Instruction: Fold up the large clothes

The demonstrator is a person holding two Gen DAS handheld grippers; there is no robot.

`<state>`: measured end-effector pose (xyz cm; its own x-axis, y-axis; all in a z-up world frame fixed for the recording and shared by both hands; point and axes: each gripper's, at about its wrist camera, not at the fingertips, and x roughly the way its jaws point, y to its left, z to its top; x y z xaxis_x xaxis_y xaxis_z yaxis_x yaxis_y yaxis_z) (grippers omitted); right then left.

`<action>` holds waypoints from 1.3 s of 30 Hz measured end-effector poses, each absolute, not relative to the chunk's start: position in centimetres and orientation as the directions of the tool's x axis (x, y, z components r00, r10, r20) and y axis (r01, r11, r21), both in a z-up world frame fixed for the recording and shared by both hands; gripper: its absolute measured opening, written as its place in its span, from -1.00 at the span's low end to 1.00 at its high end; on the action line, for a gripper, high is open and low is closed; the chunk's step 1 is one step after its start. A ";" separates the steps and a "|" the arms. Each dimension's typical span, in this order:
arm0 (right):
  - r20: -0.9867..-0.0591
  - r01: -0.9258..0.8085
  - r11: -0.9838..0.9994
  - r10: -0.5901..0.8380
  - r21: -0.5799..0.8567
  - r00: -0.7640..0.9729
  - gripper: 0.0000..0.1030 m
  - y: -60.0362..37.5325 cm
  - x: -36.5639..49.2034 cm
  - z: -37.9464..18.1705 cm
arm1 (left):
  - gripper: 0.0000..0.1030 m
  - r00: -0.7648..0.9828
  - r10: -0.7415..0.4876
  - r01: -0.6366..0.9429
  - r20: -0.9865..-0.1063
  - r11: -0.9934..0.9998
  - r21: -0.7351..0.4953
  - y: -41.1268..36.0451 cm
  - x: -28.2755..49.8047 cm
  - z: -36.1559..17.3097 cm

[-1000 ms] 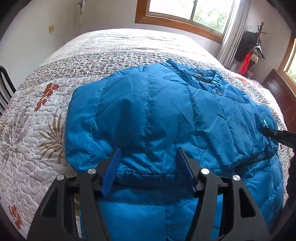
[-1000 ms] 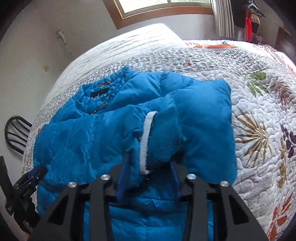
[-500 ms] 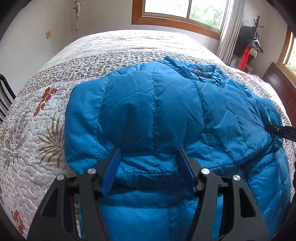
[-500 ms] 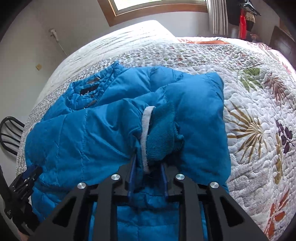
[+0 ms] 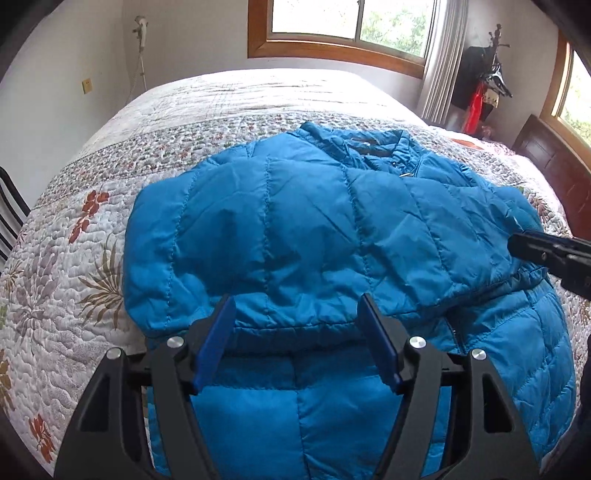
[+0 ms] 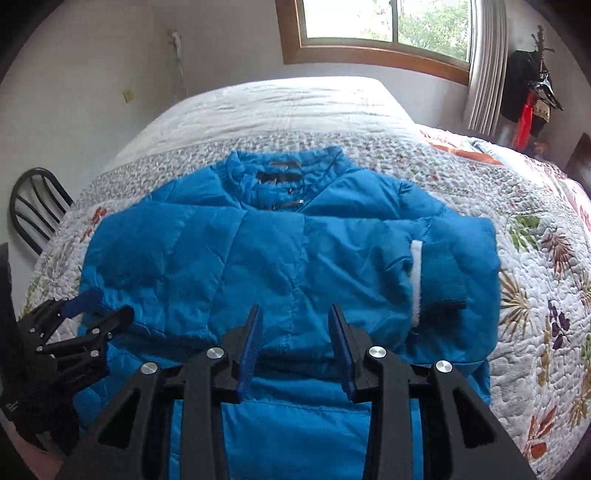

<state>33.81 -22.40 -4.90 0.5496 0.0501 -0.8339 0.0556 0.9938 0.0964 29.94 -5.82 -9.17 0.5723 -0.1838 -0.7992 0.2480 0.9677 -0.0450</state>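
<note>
A blue quilted puffer jacket (image 5: 317, 229) lies on the bed, collar away from me, both sleeves folded across its chest; it also shows in the right wrist view (image 6: 295, 258). The right sleeve's cuff with a white band (image 6: 417, 280) lies on the jacket's right side. My left gripper (image 5: 295, 314) is open and empty, its blue pads just above the folded sleeve's near edge. My right gripper (image 6: 295, 321) is open and empty over the jacket's middle. Each gripper shows at the edge of the other's view: the right one (image 5: 546, 251) and the left one (image 6: 92, 314).
The bed carries a white floral quilt (image 5: 66, 266) that stretches to the far wall under a window (image 6: 388, 26). A black chair (image 6: 33, 206) stands at the bed's left side. Dark clothes hang on a stand (image 6: 532, 92) at the far right.
My right gripper was shut on the sleeve cuff; it has let go, opened and drawn back to the left. The cuff now lies on the jacket. My left gripper stayed open and lifted slightly.
</note>
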 end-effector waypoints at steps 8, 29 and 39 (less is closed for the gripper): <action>-0.875 0.055 0.998 -0.025 0.002 0.483 -0.31 -21.0 35.1 -10.1 | 0.36 0.577 -0.123 0.242 -0.807 0.970 0.026 -6.3 30.5 -11.3; -0.672 0.041 0.981 0.099 0.190 0.734 0.37 -26.7 16.2 -2.2 | 0.73 0.630 -0.196 0.230 -0.751 0.971 -0.061 2.6 20.0 -3.9; -0.746 0.137 0.979 0.024 0.154 0.666 0.64 -29.3 4.0 -5.8 | 0.75 0.553 -0.155 0.138 -0.819 0.986 -0.094 9.7 10.0 -8.0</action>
